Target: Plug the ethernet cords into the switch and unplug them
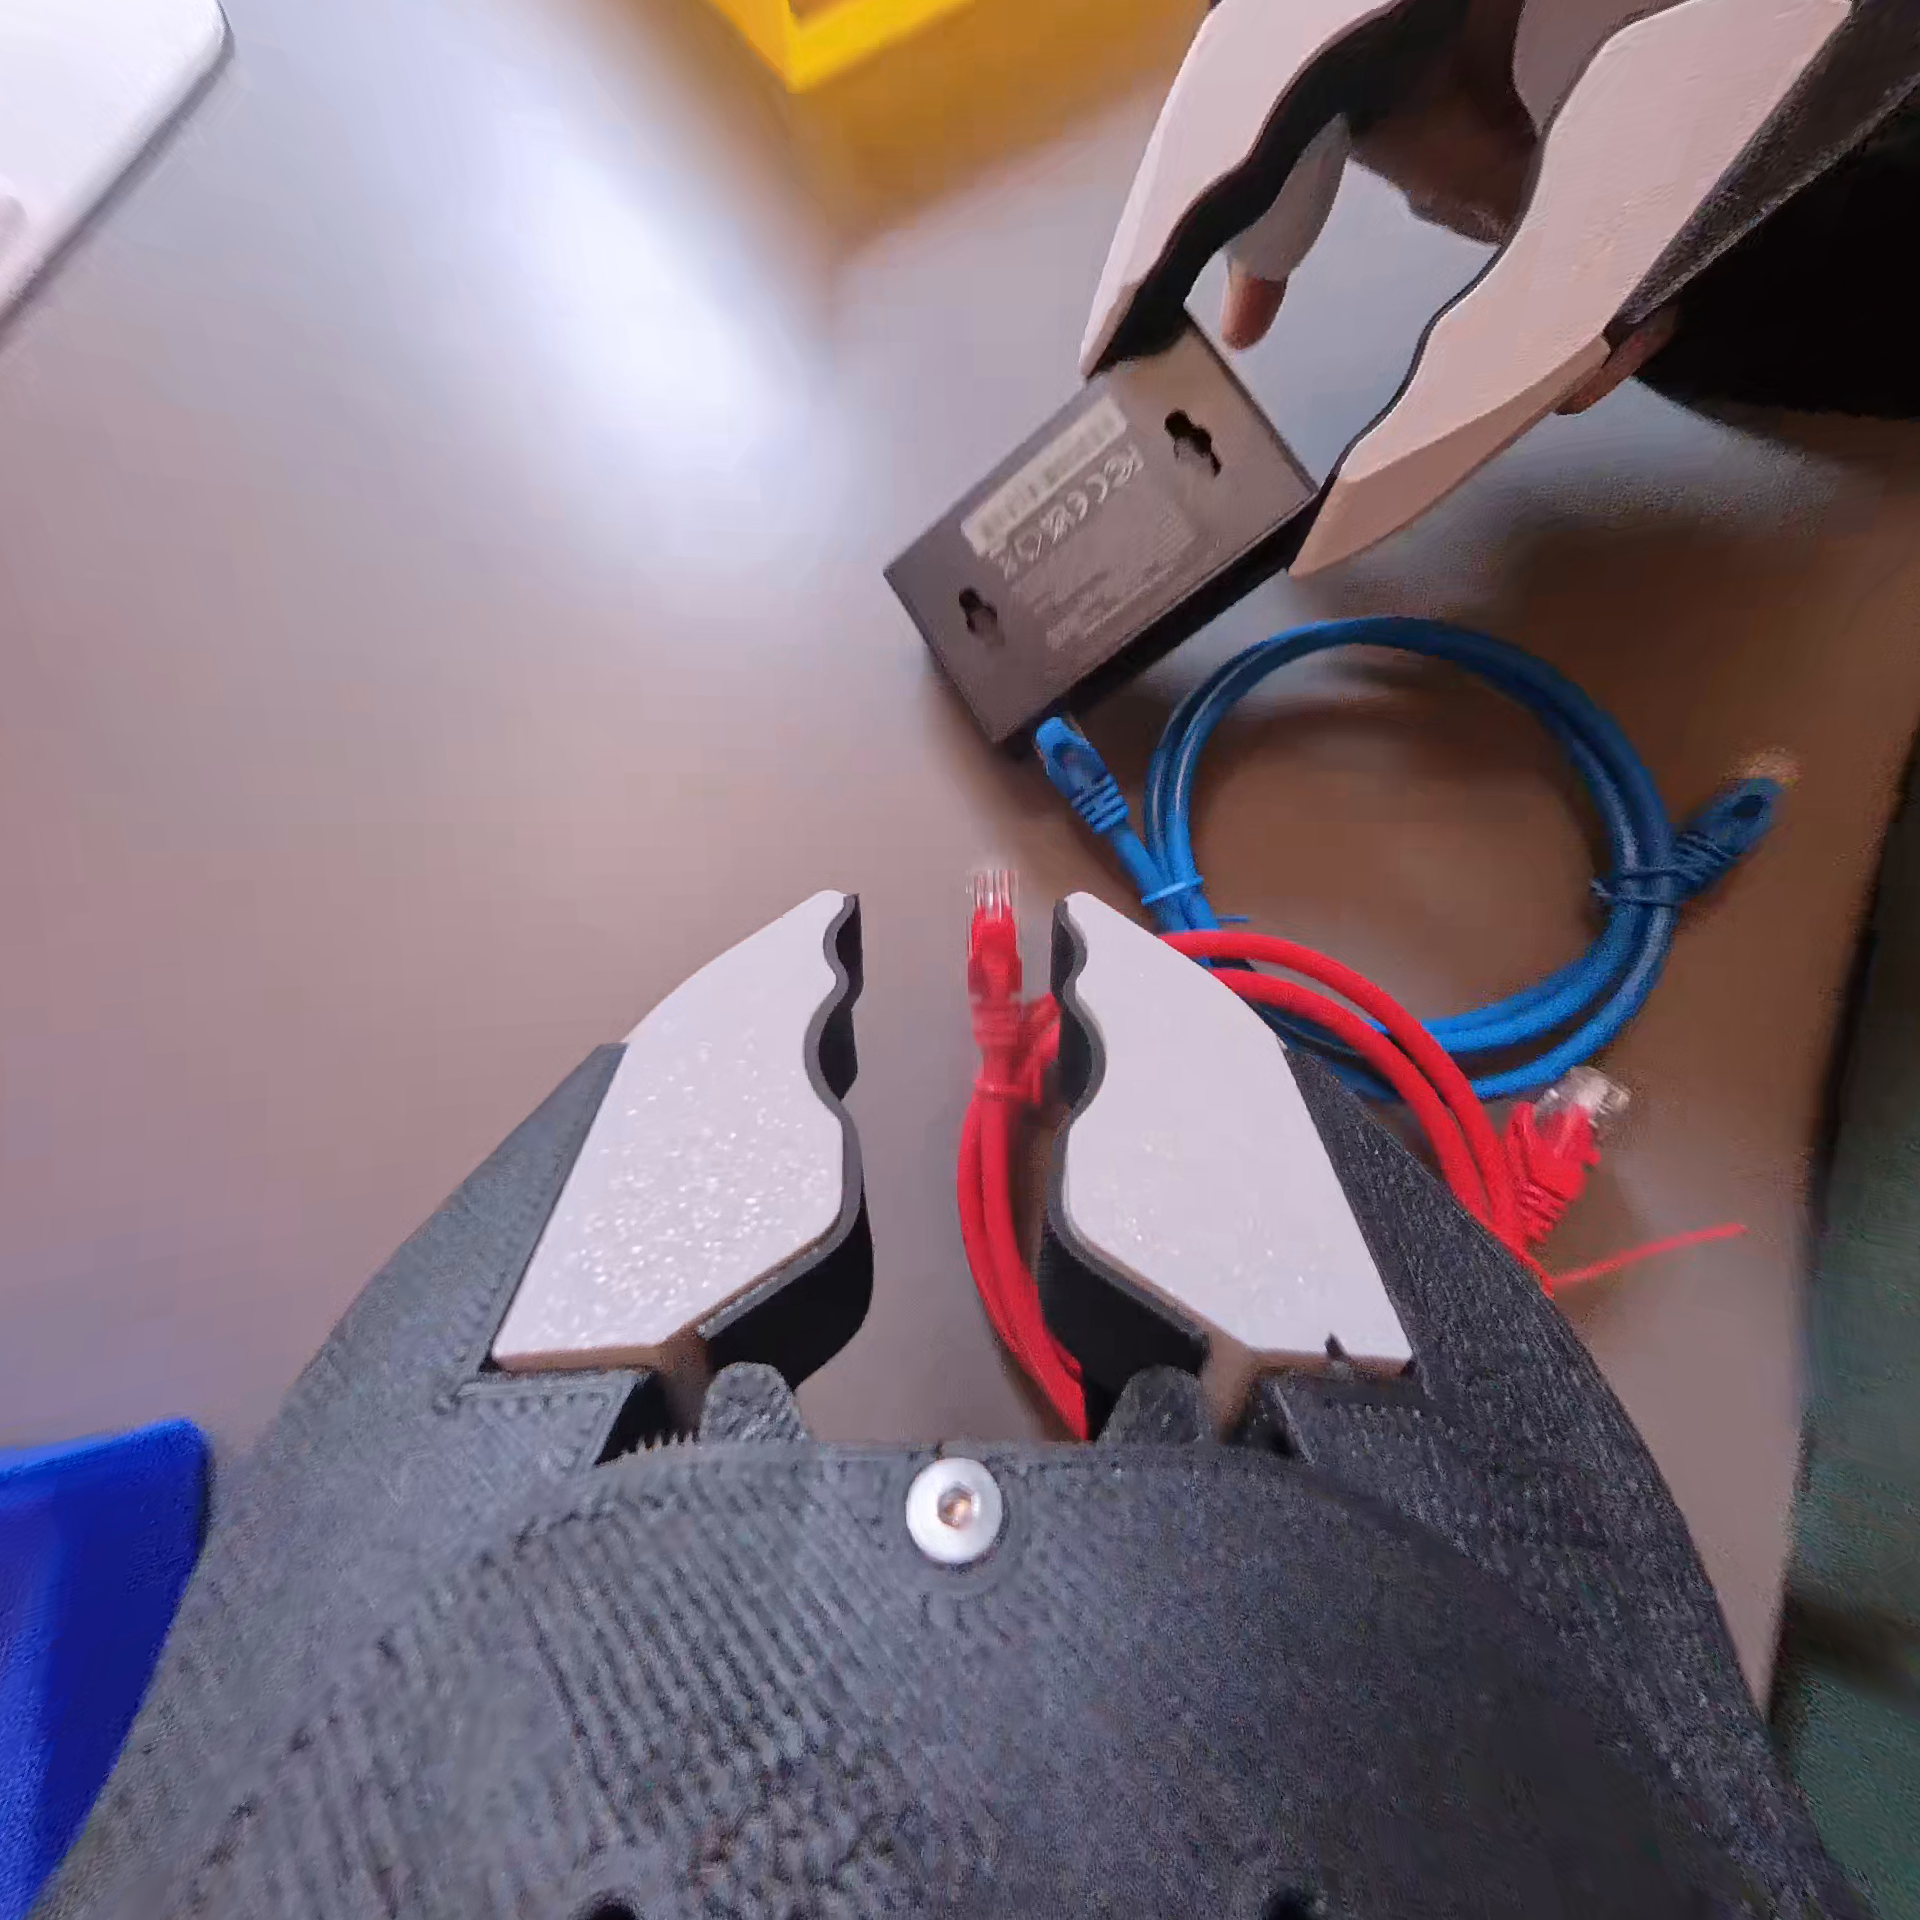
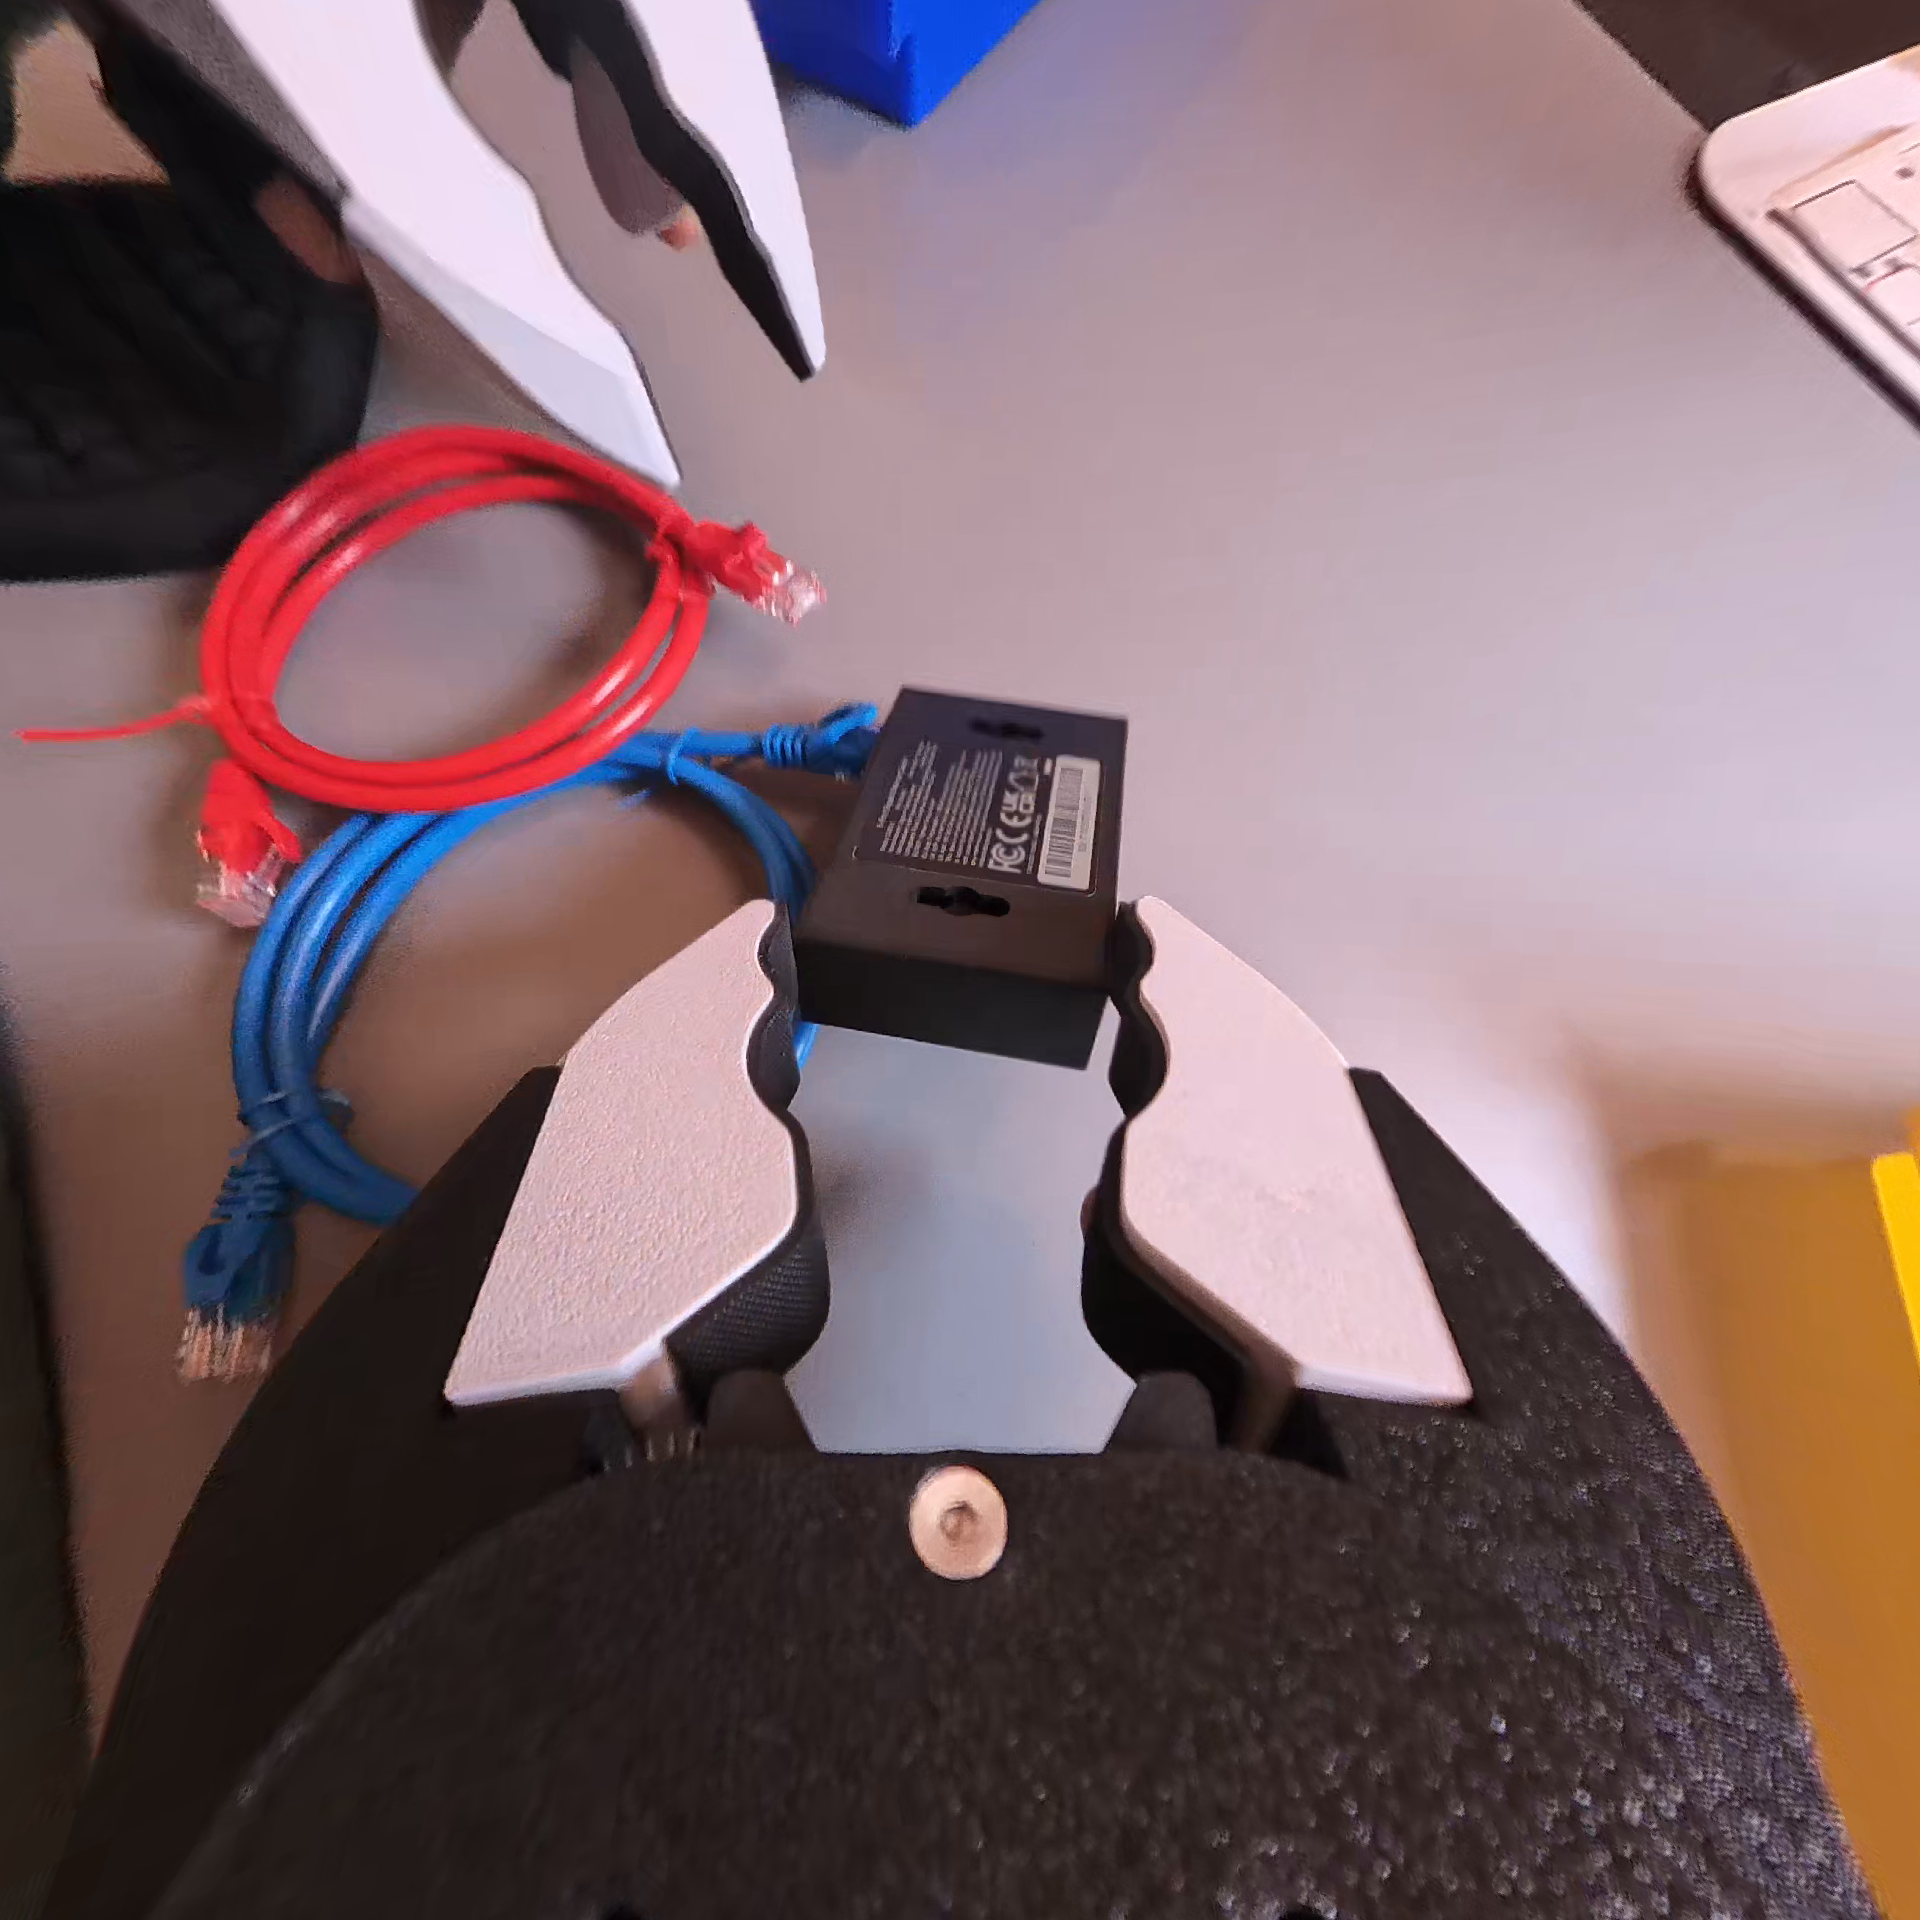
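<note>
Seemingly light and rigid, the switch (image 2: 961,862) lies label-up mid-tabletop, its end between the right gripper's (image 2: 956,951) half-open jaws. Left gripper (image 1: 956,914) gapes empty over the springy red cord's (image 1: 992,987) plug; pinch its boot.

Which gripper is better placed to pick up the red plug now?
Left. The left gripper is open with the red plug between its fingers, while the right gripper straddles the switch.
</note>
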The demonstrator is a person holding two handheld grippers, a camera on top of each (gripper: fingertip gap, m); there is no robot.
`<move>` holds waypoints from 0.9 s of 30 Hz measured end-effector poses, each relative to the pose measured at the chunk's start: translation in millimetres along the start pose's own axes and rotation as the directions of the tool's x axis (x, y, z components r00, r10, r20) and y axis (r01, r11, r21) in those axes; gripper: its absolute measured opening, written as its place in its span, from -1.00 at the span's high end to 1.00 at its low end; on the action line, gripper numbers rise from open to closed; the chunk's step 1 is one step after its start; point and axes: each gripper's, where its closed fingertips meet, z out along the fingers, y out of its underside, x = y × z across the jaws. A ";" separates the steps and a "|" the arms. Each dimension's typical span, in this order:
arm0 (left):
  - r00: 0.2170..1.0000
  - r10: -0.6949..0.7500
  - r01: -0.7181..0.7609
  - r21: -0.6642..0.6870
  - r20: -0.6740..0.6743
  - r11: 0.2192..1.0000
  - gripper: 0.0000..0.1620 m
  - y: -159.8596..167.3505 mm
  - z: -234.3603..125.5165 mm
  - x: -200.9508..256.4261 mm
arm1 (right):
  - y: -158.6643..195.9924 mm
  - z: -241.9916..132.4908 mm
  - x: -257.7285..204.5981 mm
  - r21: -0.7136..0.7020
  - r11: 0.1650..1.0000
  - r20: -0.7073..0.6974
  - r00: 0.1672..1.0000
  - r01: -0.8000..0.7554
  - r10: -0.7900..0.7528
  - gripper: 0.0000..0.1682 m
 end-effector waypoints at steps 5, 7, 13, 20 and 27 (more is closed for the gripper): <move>0.953 0.279 -0.286 0.049 0.118 0.957 0.50 -34.4 32.7 31.8 | -10.6 -6.6 8.0 0.042 0.991 0.025 0.992 -0.128 0.127 0.30; 0.923 0.348 -0.356 0.020 0.163 0.934 0.46 -39.1 52.6 37.6 | -12.4 -5.9 9.3 0.048 0.986 0.042 0.986 -0.161 0.159 0.30; 0.875 0.433 -0.444 0.001 0.217 0.896 0.49 -50.8 76.5 32.9 | -10.3 -5.0 10.1 0.059 0.978 0.057 0.978 -0.202 0.199 0.30; 0.814 0.536 -0.546 -0.019 0.222 0.837 0.56 -42.2 74.7 35.8 | -11.8 -6.2 0.4 0.094 0.981 0.120 0.980 -0.170 0.158 0.32; 0.862 0.504 -0.506 0.132 0.048 0.852 0.63 -38.5 57.9 50.7 | -9.8 -15.2 -8.1 0.163 0.856 -0.018 0.868 0.491 -0.495 0.14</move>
